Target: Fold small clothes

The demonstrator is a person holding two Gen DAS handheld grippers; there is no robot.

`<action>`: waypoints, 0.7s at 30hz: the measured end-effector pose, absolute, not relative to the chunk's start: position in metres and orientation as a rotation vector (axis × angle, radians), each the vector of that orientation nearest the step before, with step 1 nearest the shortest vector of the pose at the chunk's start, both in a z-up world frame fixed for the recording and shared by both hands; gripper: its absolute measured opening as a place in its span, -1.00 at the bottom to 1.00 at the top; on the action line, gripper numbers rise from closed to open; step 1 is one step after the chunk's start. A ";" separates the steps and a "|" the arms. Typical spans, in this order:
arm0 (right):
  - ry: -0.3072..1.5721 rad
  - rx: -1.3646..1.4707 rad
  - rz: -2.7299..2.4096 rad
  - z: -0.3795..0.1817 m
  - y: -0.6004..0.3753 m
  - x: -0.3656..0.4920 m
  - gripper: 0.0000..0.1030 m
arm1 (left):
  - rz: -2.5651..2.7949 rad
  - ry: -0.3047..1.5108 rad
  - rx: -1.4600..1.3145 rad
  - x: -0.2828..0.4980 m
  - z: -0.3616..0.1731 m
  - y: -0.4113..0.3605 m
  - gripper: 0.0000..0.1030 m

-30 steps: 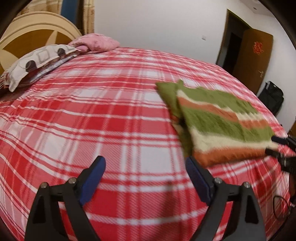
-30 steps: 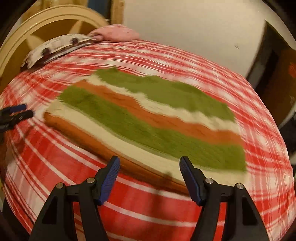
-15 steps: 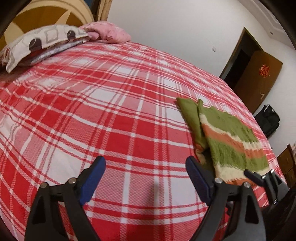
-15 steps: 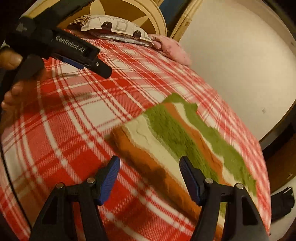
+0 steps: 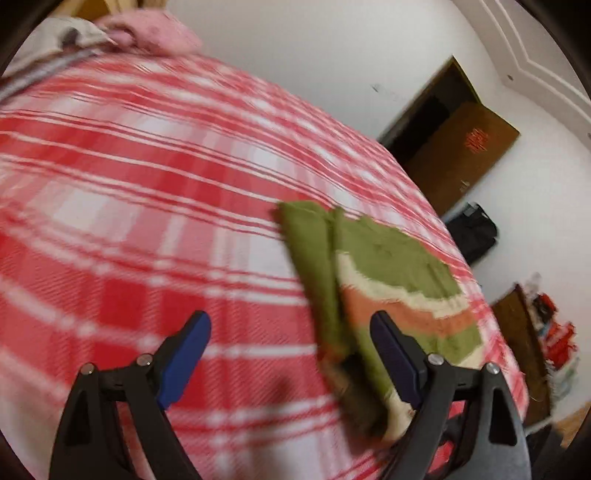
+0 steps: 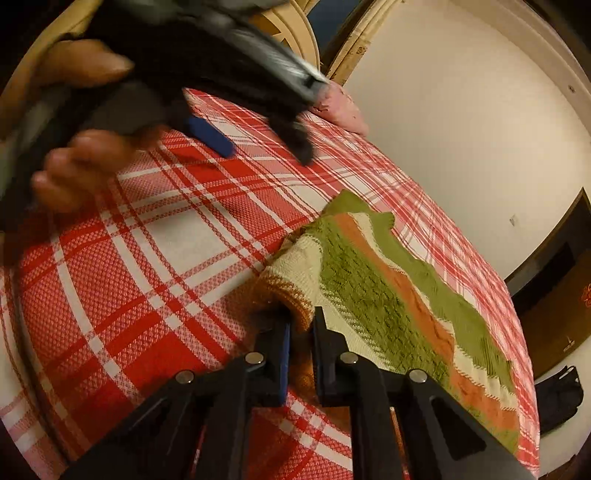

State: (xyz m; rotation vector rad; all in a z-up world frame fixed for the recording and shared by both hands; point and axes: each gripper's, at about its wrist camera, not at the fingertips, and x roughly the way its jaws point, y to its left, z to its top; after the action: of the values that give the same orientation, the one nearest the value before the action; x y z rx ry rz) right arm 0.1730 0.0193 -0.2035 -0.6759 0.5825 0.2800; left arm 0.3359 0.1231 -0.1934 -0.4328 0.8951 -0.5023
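Observation:
A small striped knit sweater (image 5: 399, 280), green, cream and orange, lies folded on the red plaid bed (image 5: 147, 229). In the right wrist view my right gripper (image 6: 301, 325) is shut on the sweater's (image 6: 373, 295) near orange-hemmed corner, which bunches up between the fingers. My left gripper (image 5: 291, 332) is open and empty, low over the bed, with its right finger beside the sweater's left edge. The left gripper (image 6: 258, 144) also shows in the right wrist view, blurred, above the bed at upper left.
Pillows (image 5: 147, 33) and a wooden headboard (image 6: 291, 96) are at the far end of the bed. A brown door (image 5: 461, 151) and a black bag (image 5: 472, 232) stand by the white wall on the right.
My right gripper has closed on the sweater's near corner. My left gripper has swung right toward the sweater's left edge, still open.

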 end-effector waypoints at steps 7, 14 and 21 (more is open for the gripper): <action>0.597 -0.661 0.291 -0.205 0.015 0.174 -0.82 | -0.579 0.947 -0.412 0.382 -0.202 0.077 0.75; 0.600 -0.661 0.307 -0.204 0.013 0.176 -0.82 | -0.583 0.985 -0.349 0.403 -0.209 0.062 -0.23; 0.587 -0.653 0.312 -0.200 0.004 0.177 -0.82 | -0.620 0.972 -0.373 0.401 -0.206 0.065 -0.68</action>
State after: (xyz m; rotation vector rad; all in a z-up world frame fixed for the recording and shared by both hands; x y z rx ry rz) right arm 0.1766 0.0043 -0.2003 -0.6531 0.5868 0.3121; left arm 0.4007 0.0647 -0.2060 -0.3727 0.9720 -0.6195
